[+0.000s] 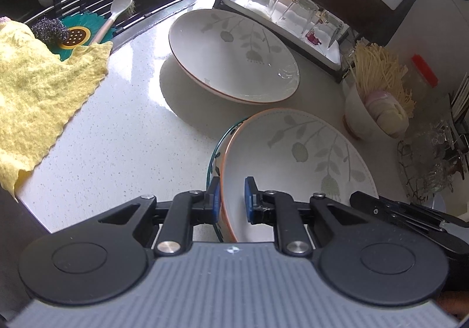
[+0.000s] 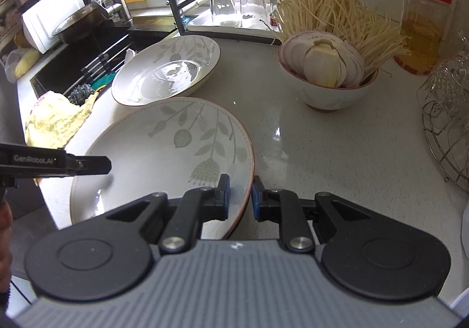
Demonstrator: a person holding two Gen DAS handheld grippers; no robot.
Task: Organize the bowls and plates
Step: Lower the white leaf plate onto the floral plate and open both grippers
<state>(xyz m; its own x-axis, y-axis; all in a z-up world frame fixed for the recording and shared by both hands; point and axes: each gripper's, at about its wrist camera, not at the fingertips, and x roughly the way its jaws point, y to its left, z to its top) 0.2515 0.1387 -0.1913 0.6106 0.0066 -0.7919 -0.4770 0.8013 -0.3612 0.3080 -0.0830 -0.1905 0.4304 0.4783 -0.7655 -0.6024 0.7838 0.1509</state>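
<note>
Holding both tongs tilted steeply down toward the tabletop (image 2: 337,134), we have the left tongs (image 1: 231,200) nearly closed on the near-left rim of the leaf-patterned plate (image 1: 296,157), one blue pad outside the rim and one inside. Our right tongs (image 2: 239,196) are likewise narrowly set on the same plate's (image 2: 164,157) opposite, right-hand rim, a pad on each side of it. In the right wrist view the left tongs come in from the left, level over the plate's bare inside; in the left wrist view the right tongs show at the plate's far right edge.

Under the gripped plate a second dish with a dark green rim (image 1: 211,157) peeks out on its left side; whether the two touch we cannot tell. Beyond it, toward the sink edge of the tabletop, a matching leaf plate (image 1: 234,55) sits empty, close to the held plate though apart from it. To the right, near the back edge, a white bowl (image 2: 331,93) holds sliced onion and a bundle of enoki mushrooms (image 2: 337,17). A yellow cloth (image 1: 38,78) drapes over the sink edge.
</note>
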